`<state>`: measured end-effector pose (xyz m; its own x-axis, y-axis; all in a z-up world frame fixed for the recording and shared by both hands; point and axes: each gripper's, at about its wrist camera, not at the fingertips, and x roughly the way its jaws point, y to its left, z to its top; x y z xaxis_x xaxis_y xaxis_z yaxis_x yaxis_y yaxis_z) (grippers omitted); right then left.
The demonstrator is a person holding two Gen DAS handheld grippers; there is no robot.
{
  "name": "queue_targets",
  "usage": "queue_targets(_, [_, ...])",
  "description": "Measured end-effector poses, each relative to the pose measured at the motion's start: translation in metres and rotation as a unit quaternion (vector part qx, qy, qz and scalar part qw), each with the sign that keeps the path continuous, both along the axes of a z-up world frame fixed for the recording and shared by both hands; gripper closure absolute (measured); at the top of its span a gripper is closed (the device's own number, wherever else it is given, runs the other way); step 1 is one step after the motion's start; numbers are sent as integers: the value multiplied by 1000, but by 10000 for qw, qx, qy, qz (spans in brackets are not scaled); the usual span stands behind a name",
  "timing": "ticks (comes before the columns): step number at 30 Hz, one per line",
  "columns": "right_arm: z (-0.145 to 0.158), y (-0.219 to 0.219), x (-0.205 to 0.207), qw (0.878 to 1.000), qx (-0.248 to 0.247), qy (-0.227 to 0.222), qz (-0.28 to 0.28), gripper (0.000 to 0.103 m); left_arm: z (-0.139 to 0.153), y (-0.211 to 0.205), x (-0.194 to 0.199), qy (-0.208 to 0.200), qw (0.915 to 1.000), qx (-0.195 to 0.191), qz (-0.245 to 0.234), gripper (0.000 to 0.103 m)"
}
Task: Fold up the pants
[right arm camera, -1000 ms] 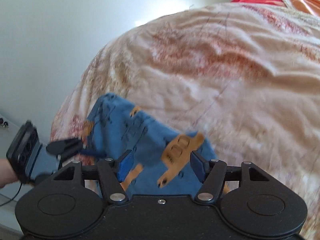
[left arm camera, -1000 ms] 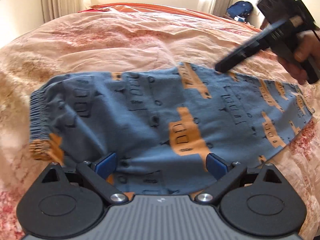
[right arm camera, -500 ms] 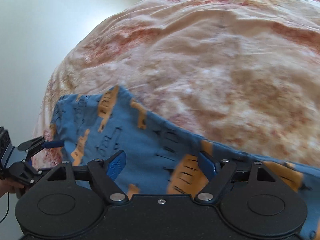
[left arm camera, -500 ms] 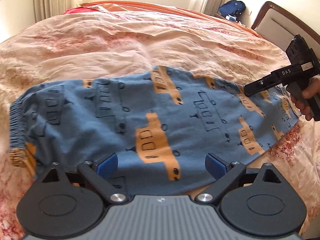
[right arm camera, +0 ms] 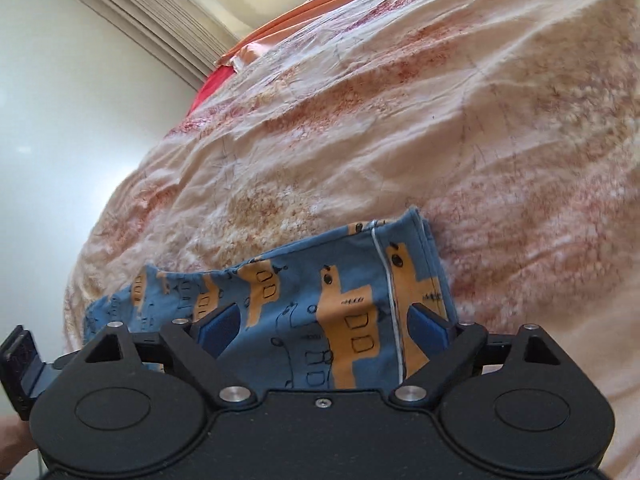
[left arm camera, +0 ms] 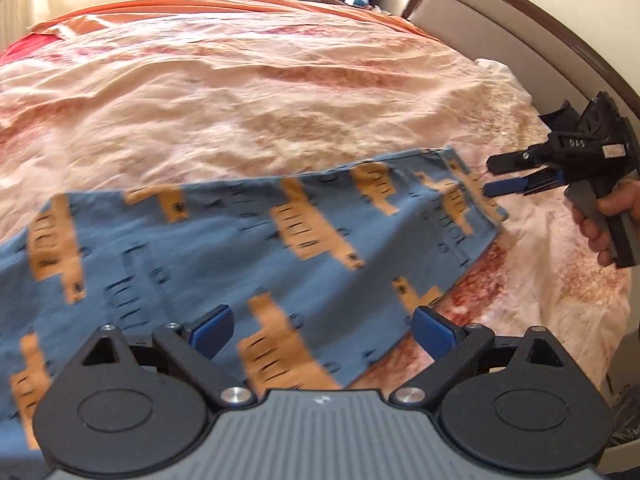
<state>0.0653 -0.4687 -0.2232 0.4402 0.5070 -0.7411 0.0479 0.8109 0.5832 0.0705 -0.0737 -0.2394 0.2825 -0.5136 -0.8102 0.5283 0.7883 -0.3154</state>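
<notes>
The left gripper (left arm camera: 322,330) has its blue pads apart above the pants (left arm camera: 224,248), holding nothing. The right gripper (right arm camera: 322,328) is also apart, just at the leg hem (right arm camera: 420,260). The pants lie flat along the near edge of the bed (left arm camera: 260,92). I judge each gripper should pinch both layers at the hem corners, then carry them evenly toward the waist. On the right gripper's body I read "DAS".

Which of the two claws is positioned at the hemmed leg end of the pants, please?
The right claw: the stitched hem of the pants lies between its open jaws. The left claw, also open, hovers over the printed middle of the leg.
</notes>
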Motion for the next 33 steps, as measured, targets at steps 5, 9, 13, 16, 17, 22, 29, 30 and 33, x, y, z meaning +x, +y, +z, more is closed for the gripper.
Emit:
queue_targets(5, [-13,-24,-34,9990,233,49,-384,11,-37,-61,26,775,9960,441,-95,4])
queue_targets(9, [-20,-47,-74,9904,707,15,-1187,11,-17,-90,41,600,9966,328,-463,5])
queue_targets(13, [-40,-61,-96,9711,1396,-189,-1928,12,6,-134,74,532,9916,220,-1156,4])
queue_targets(16, [-48,-64,-95,9628,1531,-315,-2204,18,15,-172,108,624,9797,121,-1900,4])
queue_targets(17, [-49,-65,-93,9622,1529,-364,-2226,20,15,-187,122,728,9730,96,-2186,4])
queue_targets(22, [-56,-67,-91,9641,1506,-524,-2122,27,3,-253,166,933,9412,518,-3206,8])
queue_targets(29, [-71,-70,-90,9655,1598,-577,-1973,46,-36,-312,183,1679,8905,748,-4161,56])
queue_targets(30, [-72,-71,-90,9654,1638,-573,-1948,53,-41,-318,181,1675,8810,845,-4344,56])
queue_targets(33, [-75,-71,-93,9646,1713,-542,-1928,61,-49,-326,183,1798,8711,882,-4484,60])
